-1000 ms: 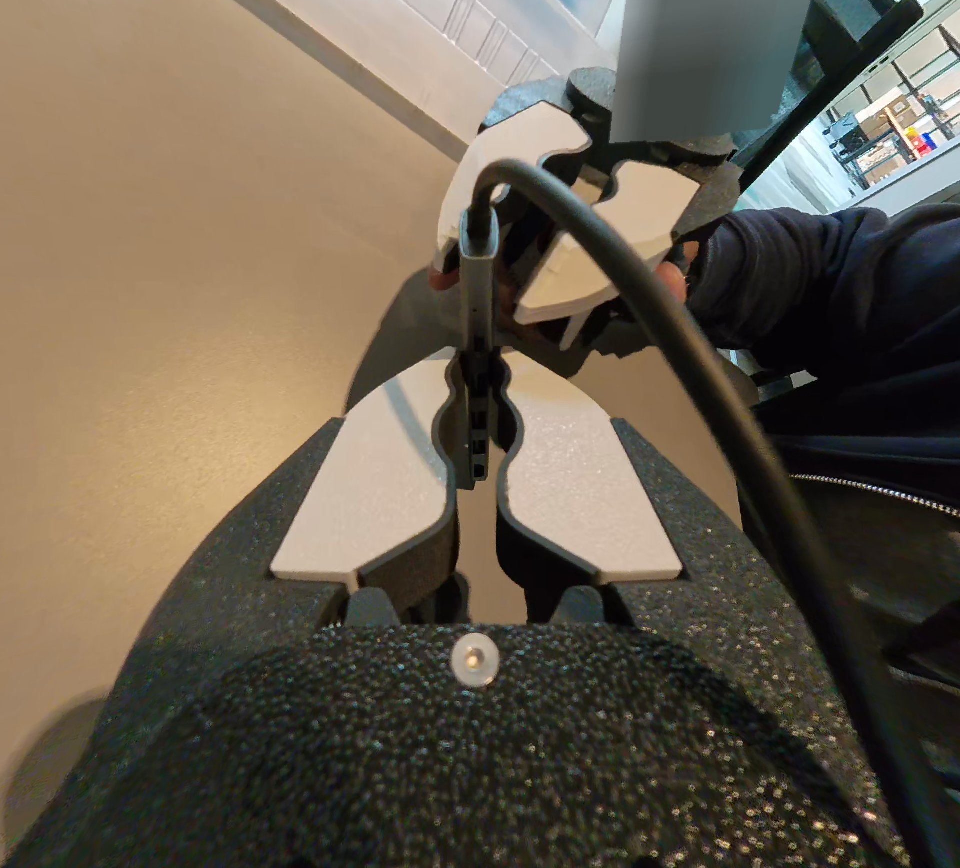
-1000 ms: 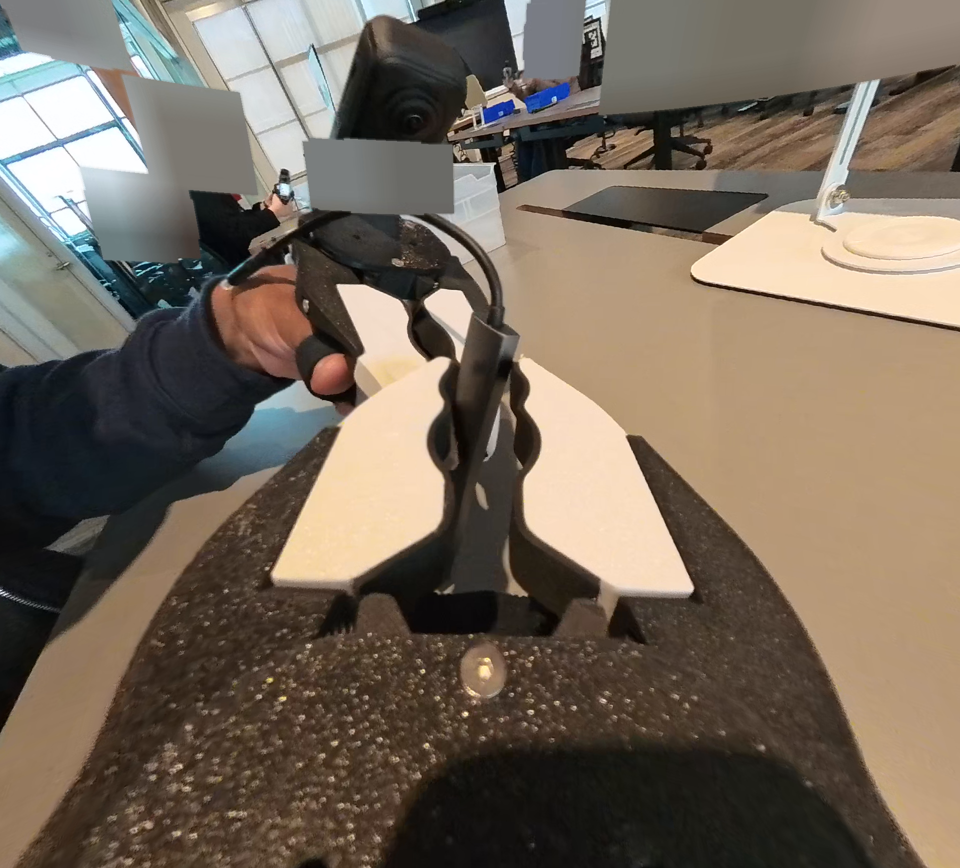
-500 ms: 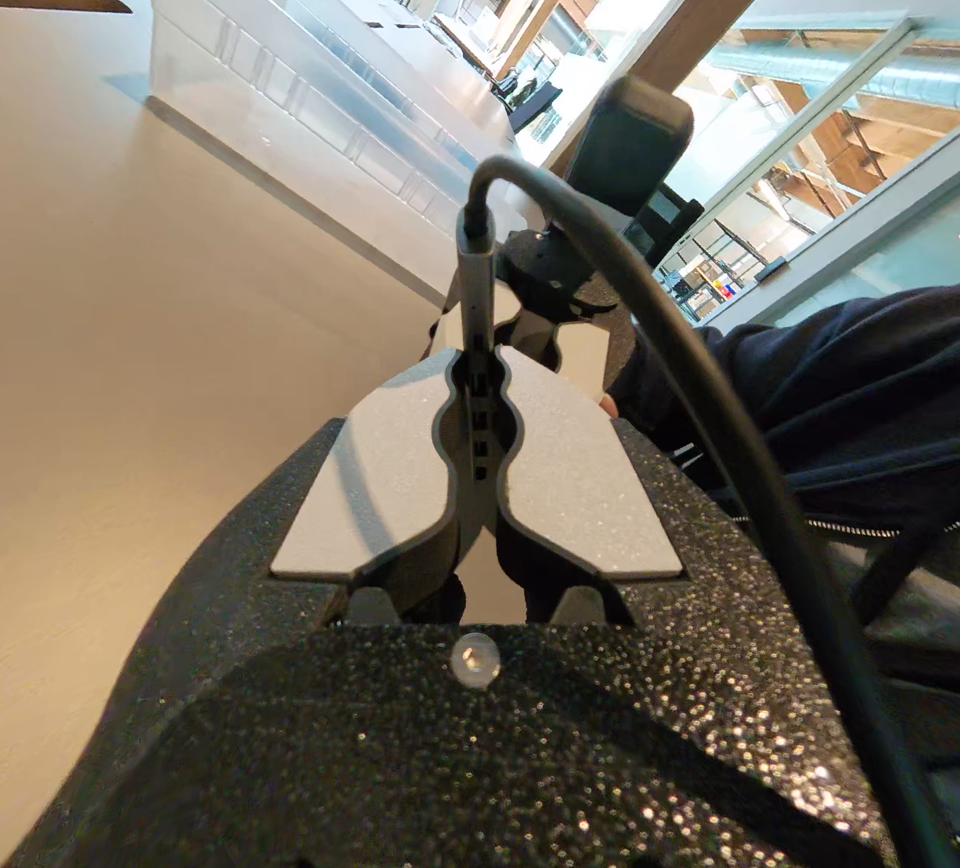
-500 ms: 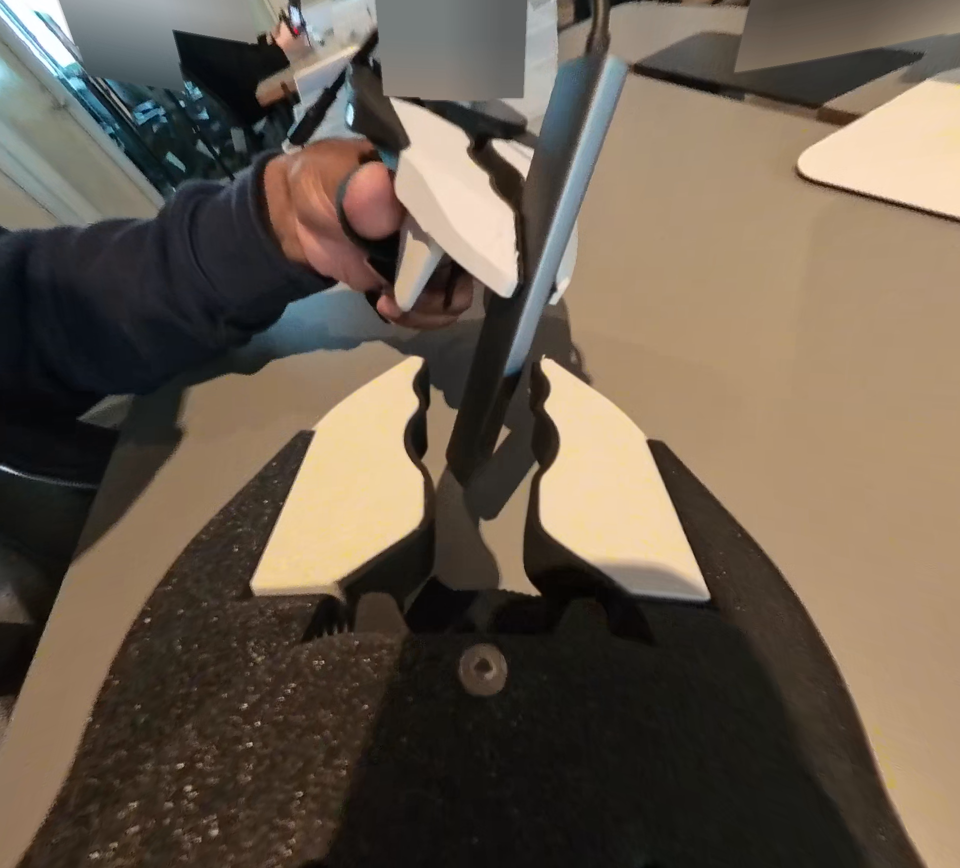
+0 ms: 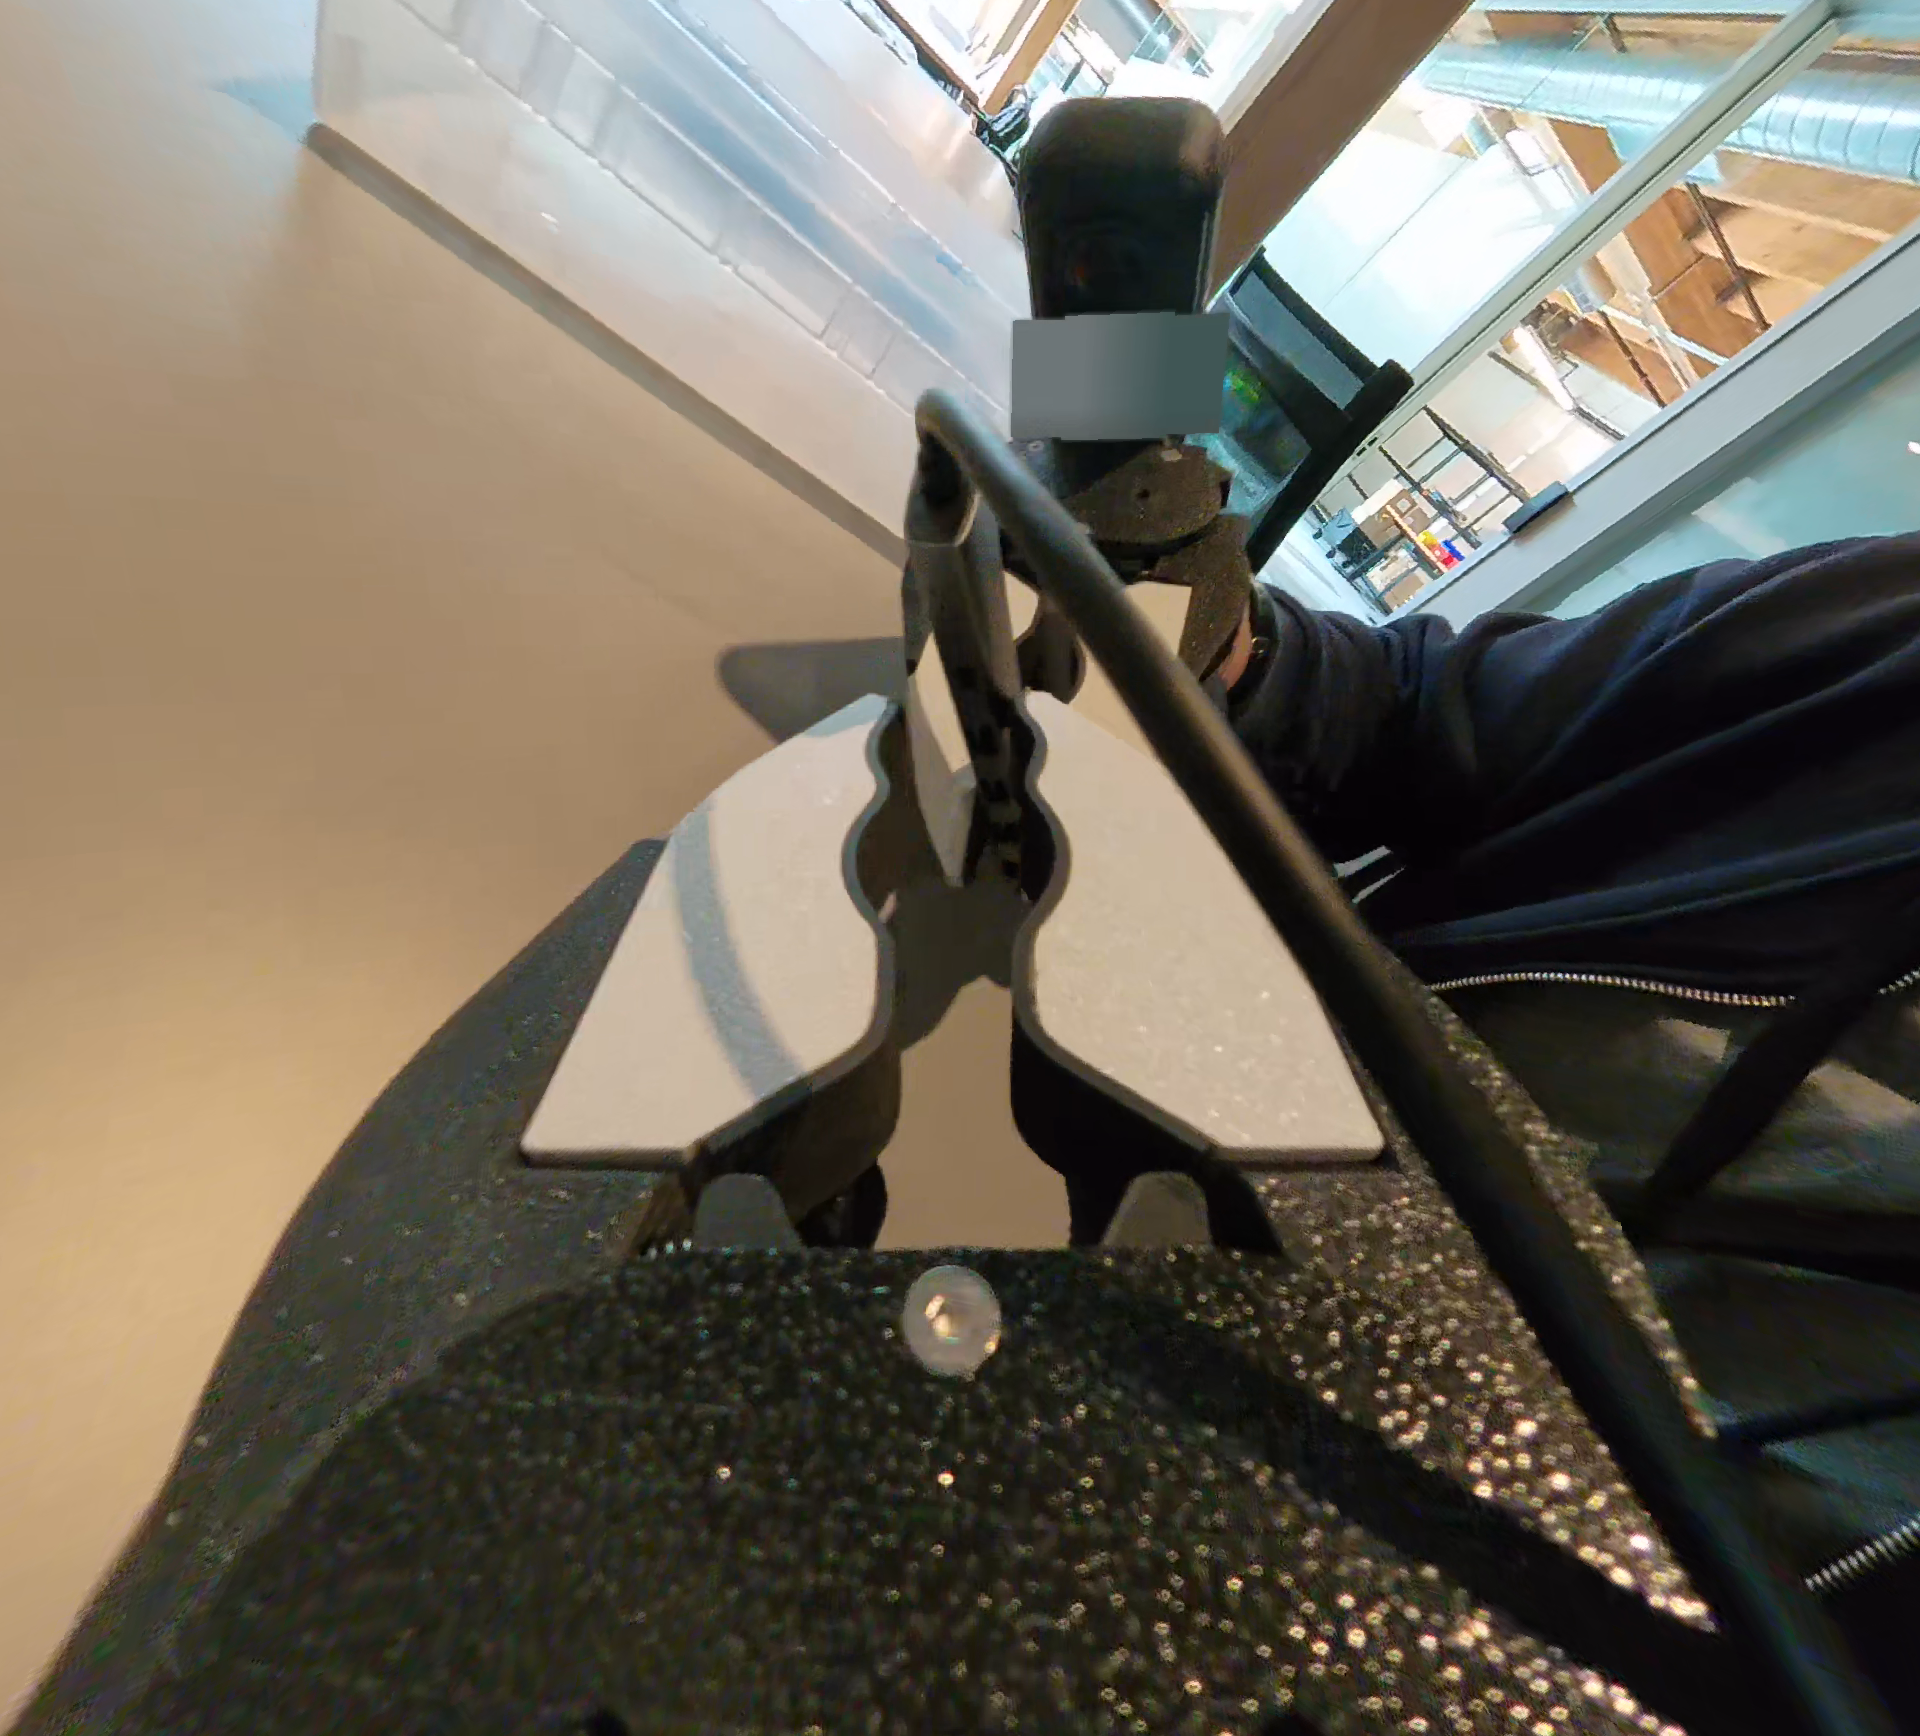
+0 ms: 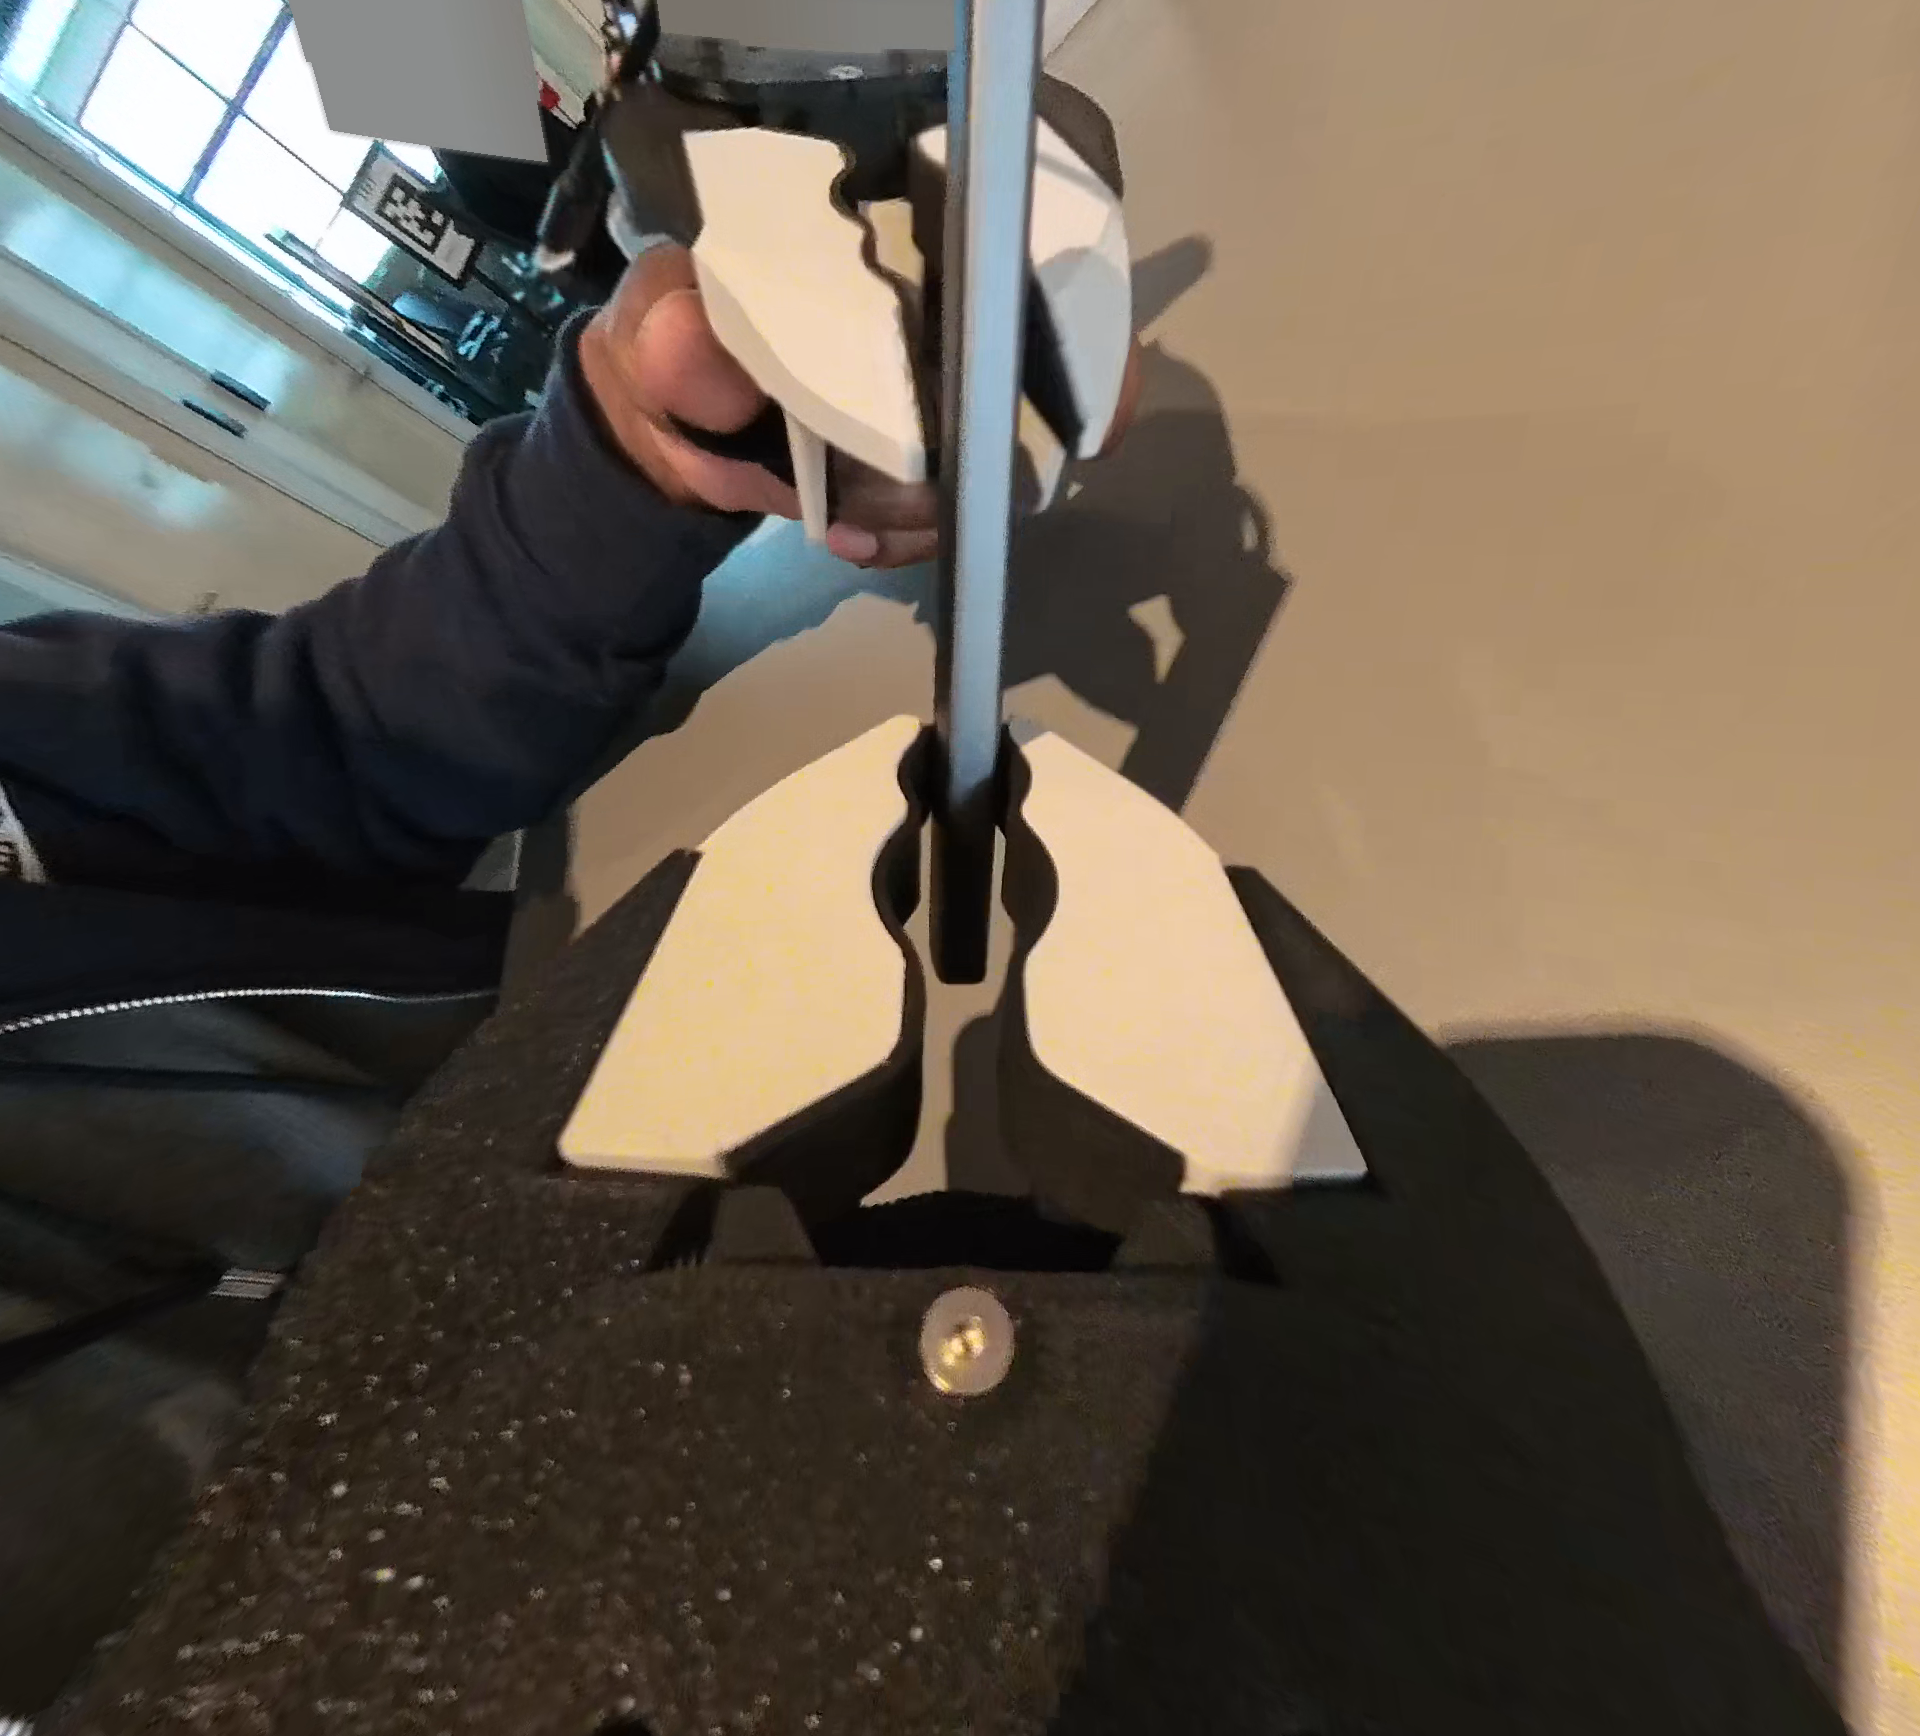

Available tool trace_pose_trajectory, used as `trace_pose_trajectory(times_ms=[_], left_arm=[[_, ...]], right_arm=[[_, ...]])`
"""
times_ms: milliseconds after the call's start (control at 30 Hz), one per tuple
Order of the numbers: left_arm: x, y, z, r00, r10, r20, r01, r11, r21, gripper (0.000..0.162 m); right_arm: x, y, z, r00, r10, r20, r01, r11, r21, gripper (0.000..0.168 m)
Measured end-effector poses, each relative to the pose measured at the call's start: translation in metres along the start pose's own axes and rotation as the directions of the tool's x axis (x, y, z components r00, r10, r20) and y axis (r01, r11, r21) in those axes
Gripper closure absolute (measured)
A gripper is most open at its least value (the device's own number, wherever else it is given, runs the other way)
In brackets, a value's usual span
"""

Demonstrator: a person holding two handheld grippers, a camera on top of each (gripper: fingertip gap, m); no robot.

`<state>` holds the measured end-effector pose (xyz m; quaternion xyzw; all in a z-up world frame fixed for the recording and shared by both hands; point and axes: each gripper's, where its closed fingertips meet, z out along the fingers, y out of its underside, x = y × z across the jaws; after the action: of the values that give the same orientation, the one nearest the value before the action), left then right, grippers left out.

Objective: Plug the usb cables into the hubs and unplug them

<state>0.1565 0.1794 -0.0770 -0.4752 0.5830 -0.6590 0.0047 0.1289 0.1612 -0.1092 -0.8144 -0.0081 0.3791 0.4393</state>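
The left gripper (image 5: 961, 720), a black speckled claw with white finger plates, has its jaws parted in its own view. The slim grey metal USB hub (image 5: 940, 647) stands tilted in the gap near the fingertips, and I cannot say for sure whether either plate touches it. A thick black cable (image 5: 1247, 855) leaves the hub's far end and arcs back over the right plate, above the smooth beige table (image 5: 312, 543) and beside a dark navy sleeve (image 5: 1558, 751). In the right wrist view, the right gripper (image 6: 961, 751) is clenched on the hub's near end, with the bar upright and clear of the table. Farther up, the left gripper's plates flank the hub, and a hand (image 6: 686, 408) holds its grip.
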Motion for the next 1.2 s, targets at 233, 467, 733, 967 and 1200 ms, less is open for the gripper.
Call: trace_pose_trajectory(times_ms=[233, 467, 733, 967, 1200], left_arm=[[-0.038, 0.014, -0.043, 0.985, 0.07, 0.158, -0.055, 0.994, -0.093, 0.135], [-0.055, 0.013, -0.073, 0.967, 0.079, 0.243, -0.06, 0.995, -0.086, 0.134], [-0.1, 0.041, -0.117, 0.804, 0.267, 0.532, -0.069, 0.929, -0.362, 0.138], [-0.108, 0.027, -0.121, 0.769, 0.252, 0.588, -0.093, 0.953, -0.287, 0.138], [-0.11, 0.025, -0.113, 0.75, 0.282, 0.598, -0.114, 0.946, -0.303, 0.138]], right_arm=[[-0.001, -0.003, -0.005, 1.0, 0.022, 0.013, -0.022, 1.0, 0.012, 0.158], [-0.013, -0.015, -0.011, 0.989, 0.065, 0.133, -0.078, 0.993, 0.088, 0.158], [-0.008, -0.018, -0.014, 0.985, 0.123, 0.118, -0.135, 0.985, 0.109, 0.158], [0.007, -0.016, -0.014, 0.938, 0.325, 0.12, -0.341, 0.929, 0.147, 0.159], [0.027, 0.002, -0.011, 0.933, 0.359, -0.007, -0.357, 0.93, 0.092, 0.159]])
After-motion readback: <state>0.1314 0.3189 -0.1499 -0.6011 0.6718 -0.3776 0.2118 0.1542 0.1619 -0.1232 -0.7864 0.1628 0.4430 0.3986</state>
